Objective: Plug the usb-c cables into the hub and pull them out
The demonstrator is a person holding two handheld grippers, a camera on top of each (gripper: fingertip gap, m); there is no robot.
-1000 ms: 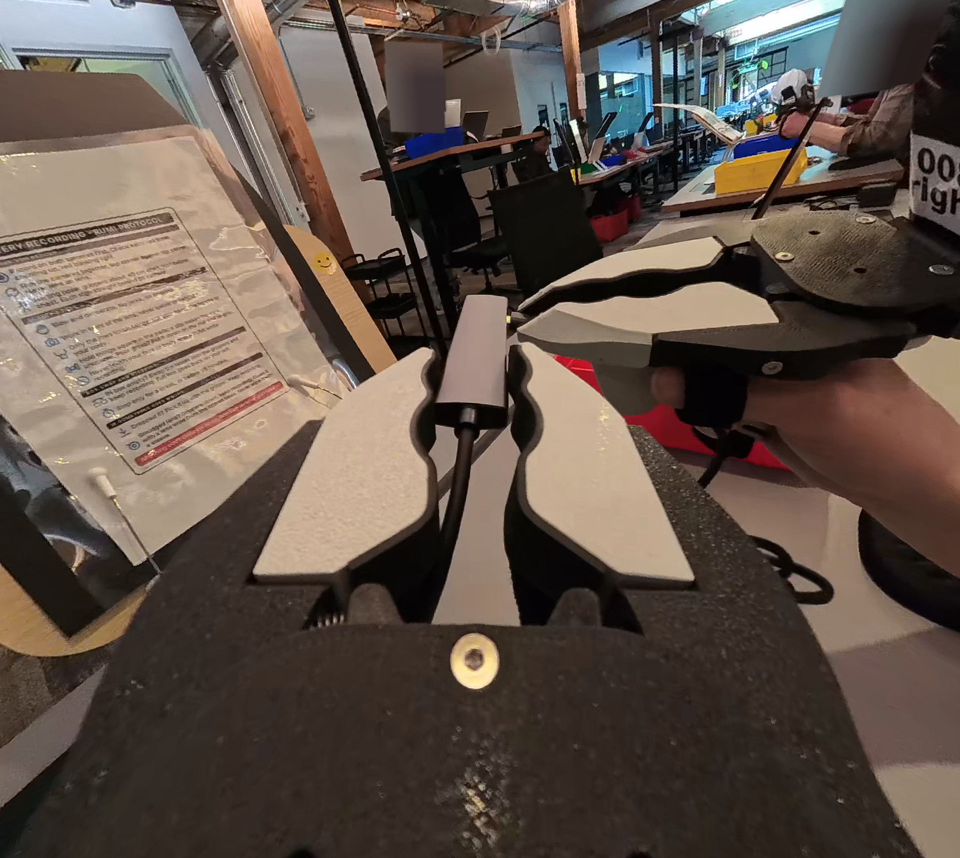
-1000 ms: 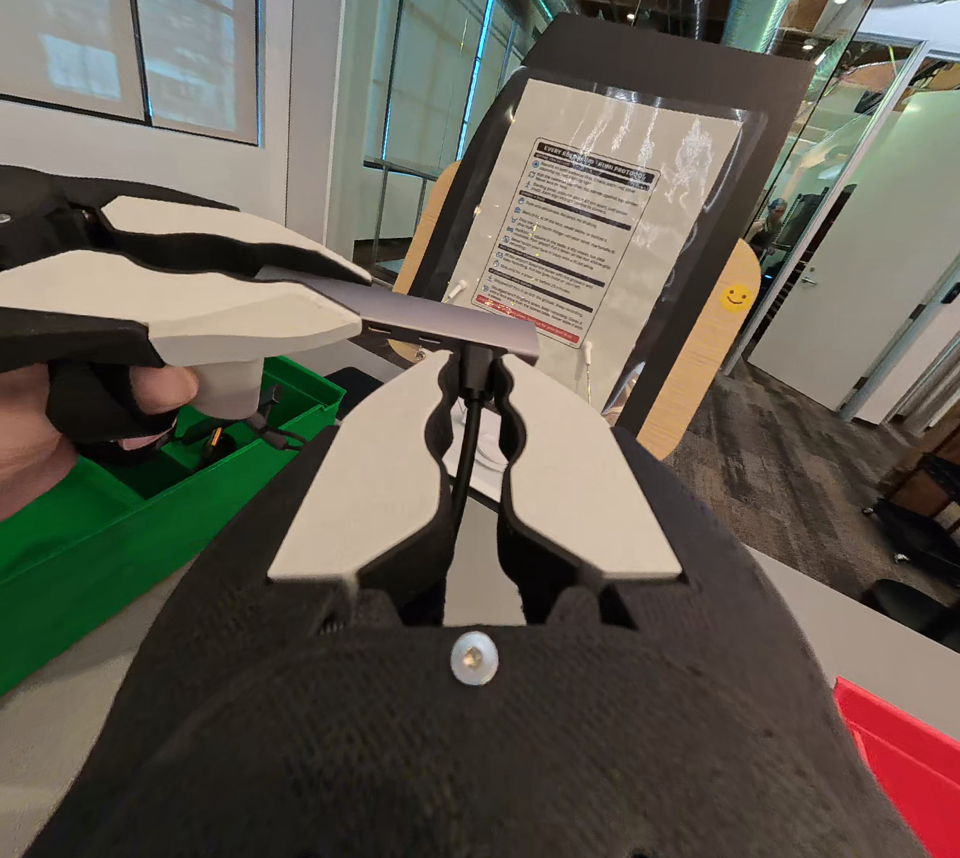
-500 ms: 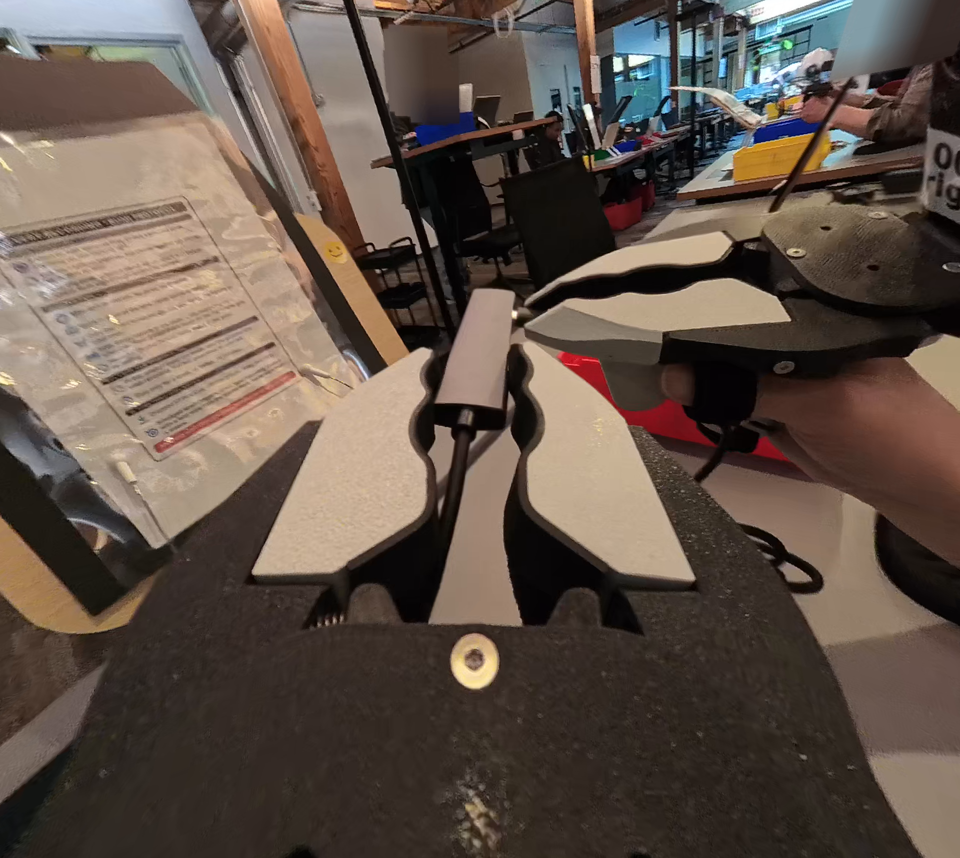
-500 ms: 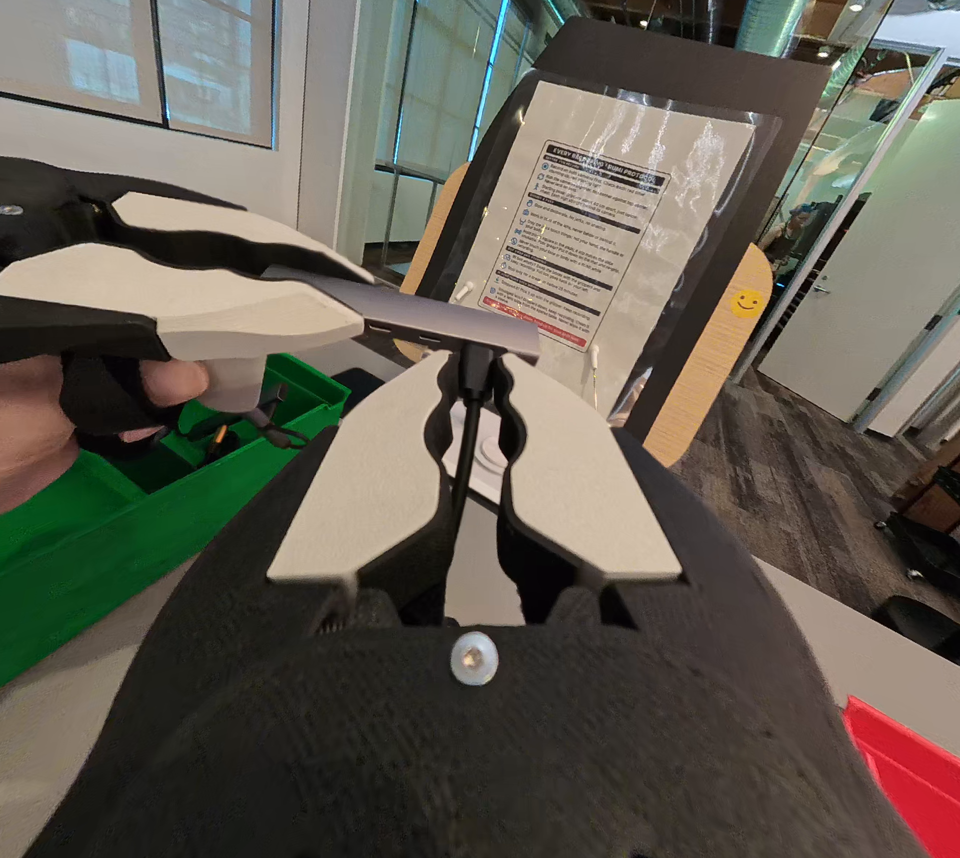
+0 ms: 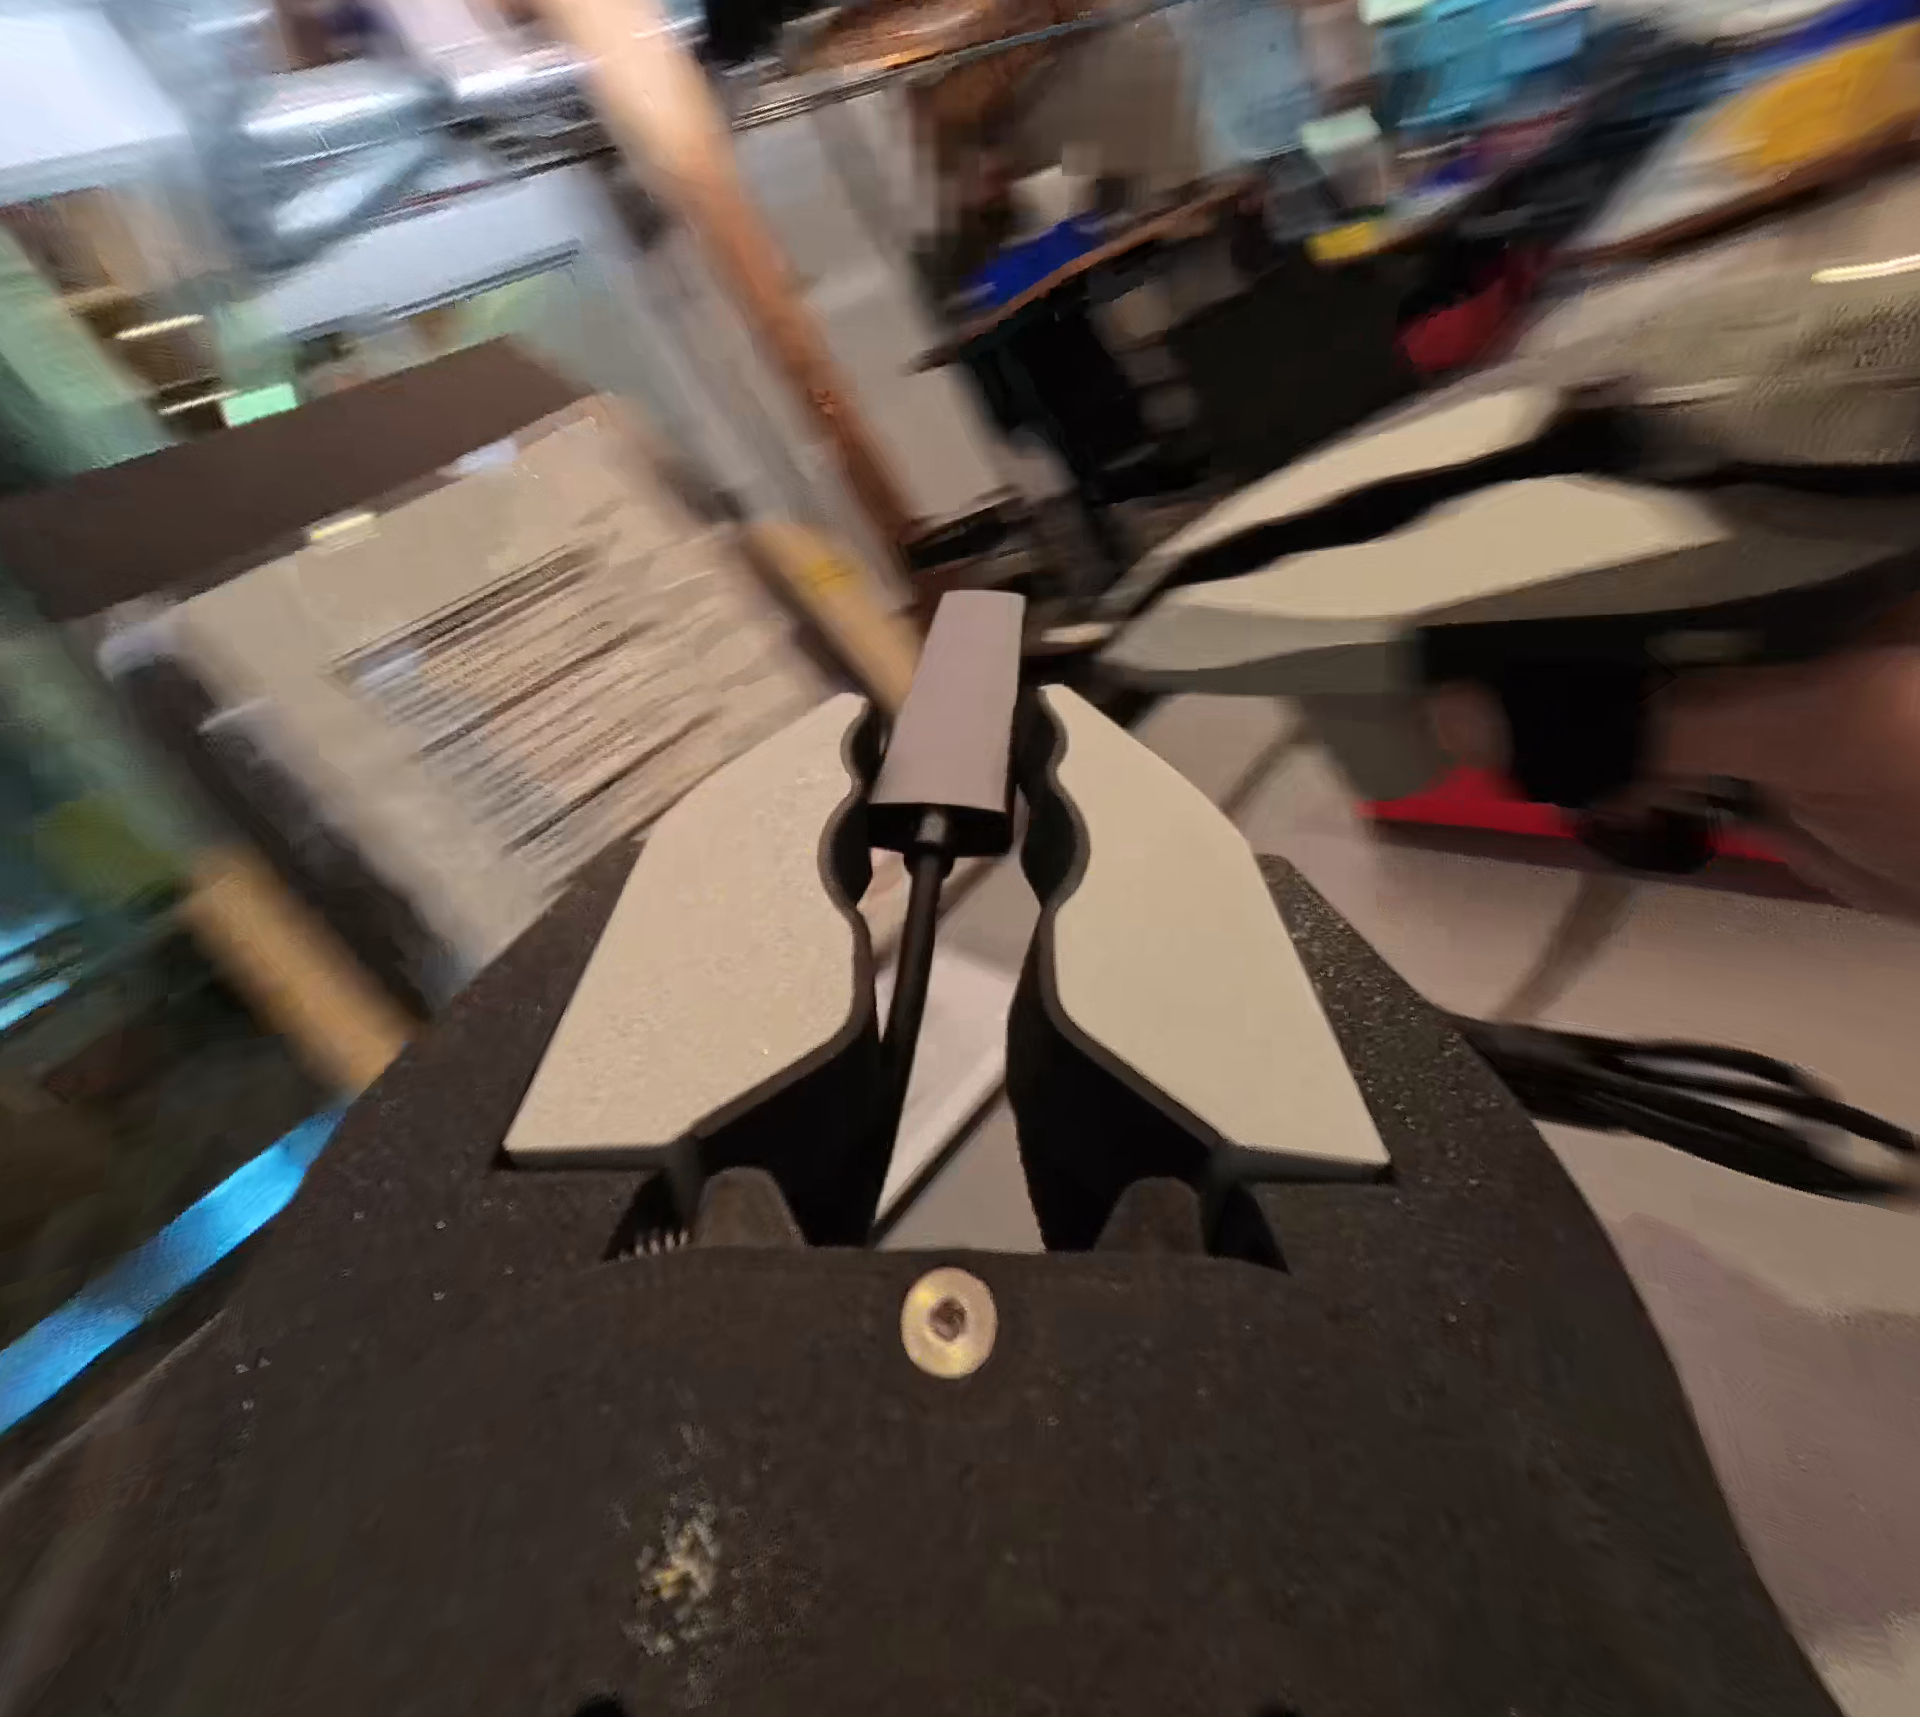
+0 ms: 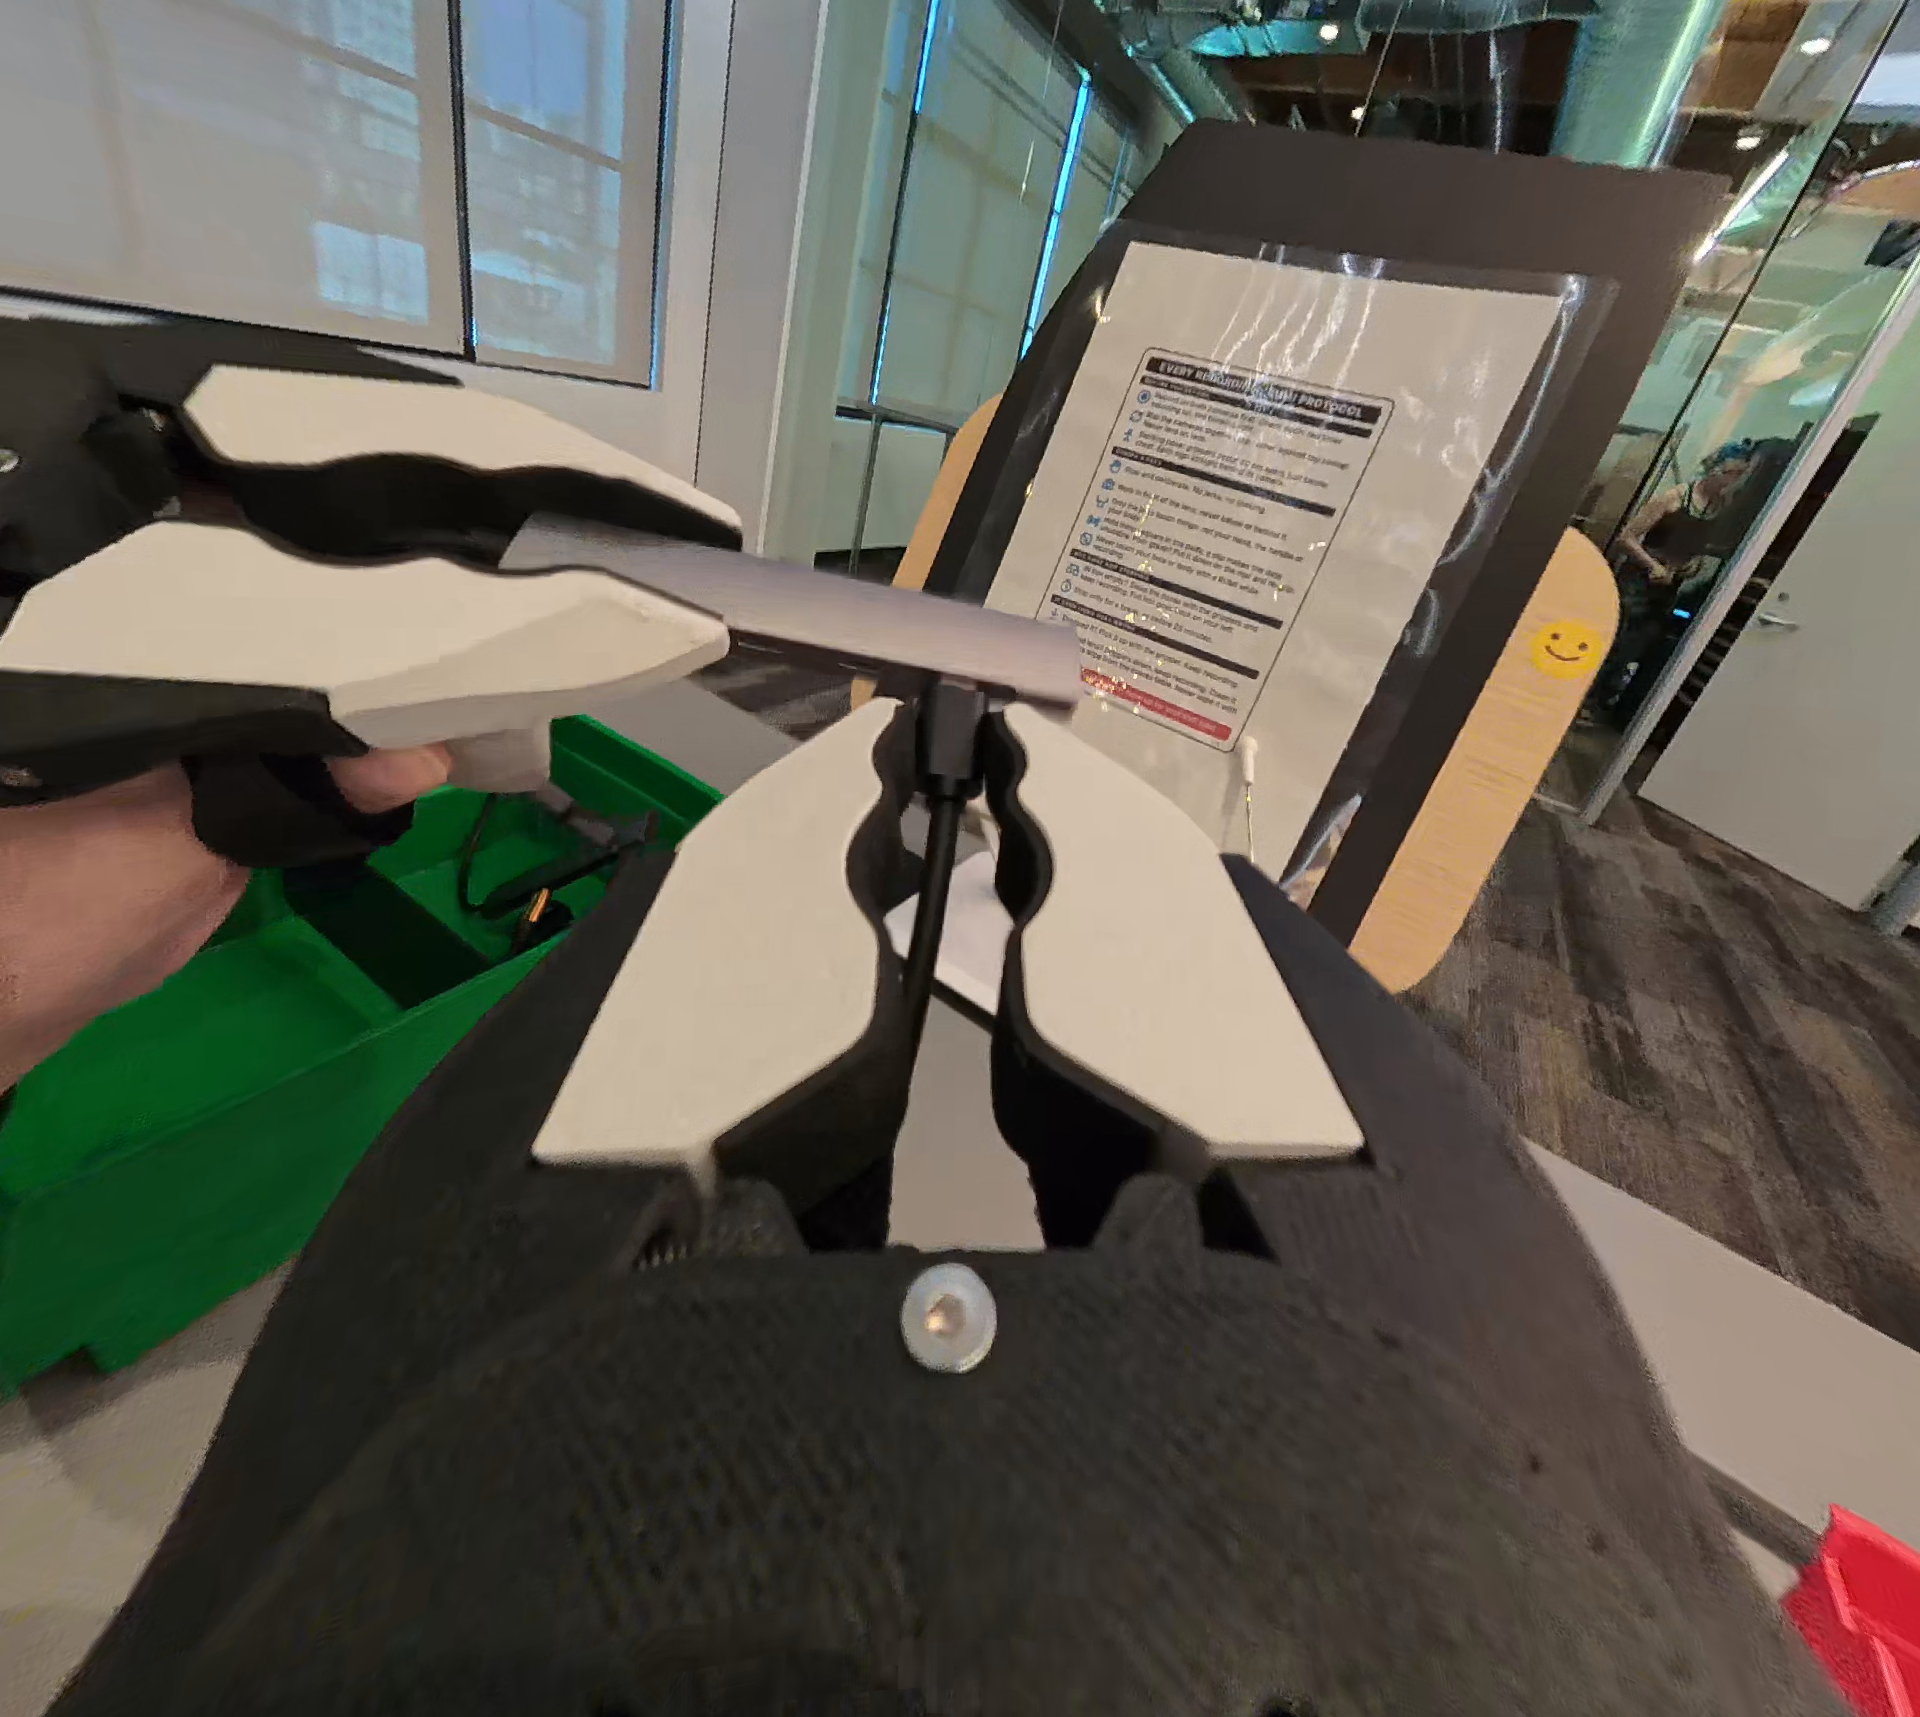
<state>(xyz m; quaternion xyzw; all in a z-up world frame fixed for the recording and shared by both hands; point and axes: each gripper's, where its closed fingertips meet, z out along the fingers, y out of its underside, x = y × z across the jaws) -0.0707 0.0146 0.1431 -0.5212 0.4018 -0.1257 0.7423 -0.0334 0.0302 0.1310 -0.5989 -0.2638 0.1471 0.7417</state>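
My left gripper (image 5: pixel 951 701) is shut on a slim grey hub (image 5: pixel 961 659), which sticks out forward past the fingertips; the hub's black cable (image 5: pixel 914 940) runs back between the fingers. My right gripper (image 6: pixel 948 717) is shut on a black usb-c plug (image 6: pixel 951 748) that meets the hub's (image 6: pixel 831 618) side edge and looks seated in a port. The plug's cable (image 6: pixel 930 898) trails back between the fingers. Both are held in the air above the table. Each gripper shows in the other's view: the right (image 5: pixel 1403 587), the left (image 6: pixel 717 576).
A green bin (image 6: pixel 208 1044) holding cables sits low on the left. A red bin (image 6: pixel 1860 1605) is at the right (image 5: pixel 1475 810). A black board with a laminated sheet (image 6: pixel 1299 472) stands behind. Black cables (image 5: pixel 1662 1096) lie on the grey table (image 6: pixel 1662 1252).
The left gripper has swung quickly with the hub, so its view is now blurred. The right gripper has followed and tilted a little. The plug stays against the hub.
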